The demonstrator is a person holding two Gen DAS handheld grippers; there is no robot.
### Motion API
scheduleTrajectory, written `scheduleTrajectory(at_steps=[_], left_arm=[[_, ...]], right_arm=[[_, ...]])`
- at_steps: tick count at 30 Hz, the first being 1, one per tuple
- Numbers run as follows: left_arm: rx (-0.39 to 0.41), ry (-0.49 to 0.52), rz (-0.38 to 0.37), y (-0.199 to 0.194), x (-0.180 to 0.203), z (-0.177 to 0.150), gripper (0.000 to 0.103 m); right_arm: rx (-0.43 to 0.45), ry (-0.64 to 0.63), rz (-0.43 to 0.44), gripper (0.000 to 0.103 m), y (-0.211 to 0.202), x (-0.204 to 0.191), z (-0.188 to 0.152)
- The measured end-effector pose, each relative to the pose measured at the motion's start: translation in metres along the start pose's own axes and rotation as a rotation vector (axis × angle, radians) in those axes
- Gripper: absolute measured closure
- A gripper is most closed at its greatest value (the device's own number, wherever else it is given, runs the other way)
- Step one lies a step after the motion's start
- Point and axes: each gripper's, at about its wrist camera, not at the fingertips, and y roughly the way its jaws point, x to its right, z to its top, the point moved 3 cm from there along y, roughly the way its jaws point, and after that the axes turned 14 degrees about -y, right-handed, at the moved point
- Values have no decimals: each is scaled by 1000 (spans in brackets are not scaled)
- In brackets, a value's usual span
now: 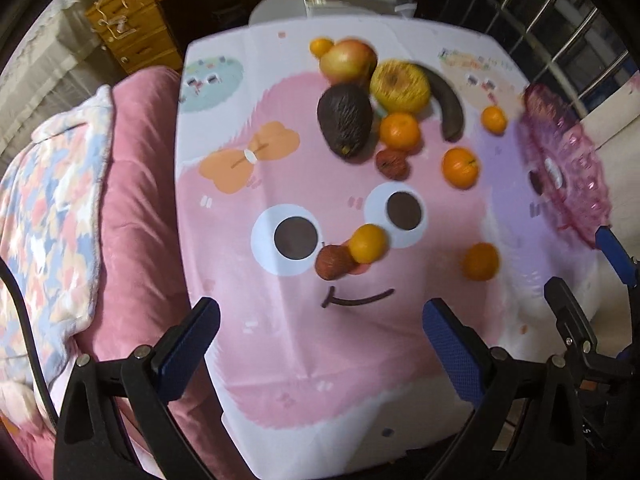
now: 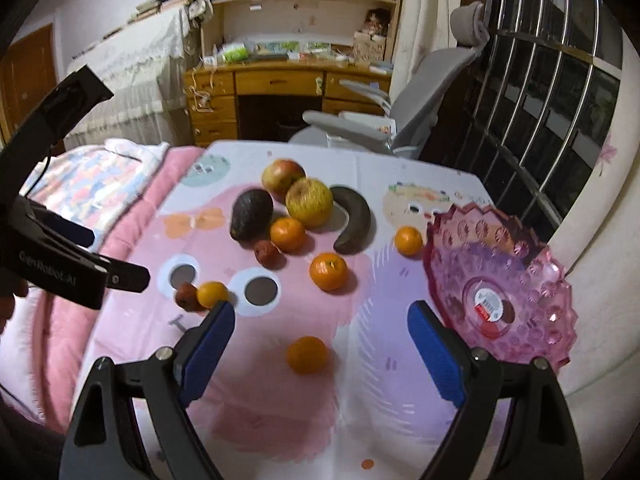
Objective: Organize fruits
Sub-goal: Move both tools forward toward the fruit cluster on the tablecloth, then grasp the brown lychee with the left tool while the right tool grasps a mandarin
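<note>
Fruits lie loose on a table with a cartoon-face cloth (image 1: 320, 344). A dark avocado (image 1: 345, 118) (image 2: 252, 214), a red apple (image 1: 348, 60) (image 2: 282, 174), a yellow apple (image 1: 400, 86) (image 2: 310, 202), a dark banana (image 1: 446, 102) (image 2: 354, 220) and several oranges cluster at the far side. One orange (image 2: 307, 355) (image 1: 481, 262) lies just ahead of my open, empty right gripper (image 2: 320, 344). A pink glass bowl (image 2: 520, 264) (image 1: 568, 160) stands empty at the right. My left gripper (image 1: 320, 344) is open and empty above the near cloth.
An orange (image 1: 367, 243) touches a small red fruit (image 1: 334, 262) at the cloth's centre. A pink bed with a patterned blanket (image 1: 52, 208) lies left of the table. A grey chair (image 2: 400, 116) and a wooden desk (image 2: 280, 92) stand behind. A barred window (image 2: 540, 92) is at the right.
</note>
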Motion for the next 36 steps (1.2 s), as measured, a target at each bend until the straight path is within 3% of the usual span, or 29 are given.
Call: scheduleTrajectory(at_steps=[4, 6, 9, 12, 14, 16, 21, 25, 28, 36], left_arm=[[-48, 21, -20, 35, -8, 9, 9], [-54, 36, -42, 49, -9, 12, 10], [-39, 64, -78, 63, -10, 14, 14], [-49, 76, -86, 76, -13, 15, 21], [-58, 87, -100, 84, -14, 15, 34], [-71, 92, -111, 91, -14, 15, 40], [-84, 89, -156, 99, -11, 17, 44], [-98, 86, -197, 104, -7, 18, 55], [-122, 79, -257, 104, -3, 18, 71], [-130, 45, -266, 106, -2, 18, 73]], right_arm=[[-58, 9, 1, 25, 34, -11, -11], [-91, 9, 14, 40, 47, -18, -19], [-156, 10, 18, 49, 68, -28, -32], [-192, 23, 15, 49, 80, -32, -41], [-206, 23, 16, 50, 84, -34, -44], [-217, 16, 9, 51, 88, -35, -47], [-244, 7, -7, 58, 98, -36, -49], [-257, 24, -15, 60, 106, -33, -52], [-248, 35, -13, 61, 108, -32, -52], [-267, 27, -14, 64, 108, -36, -50]])
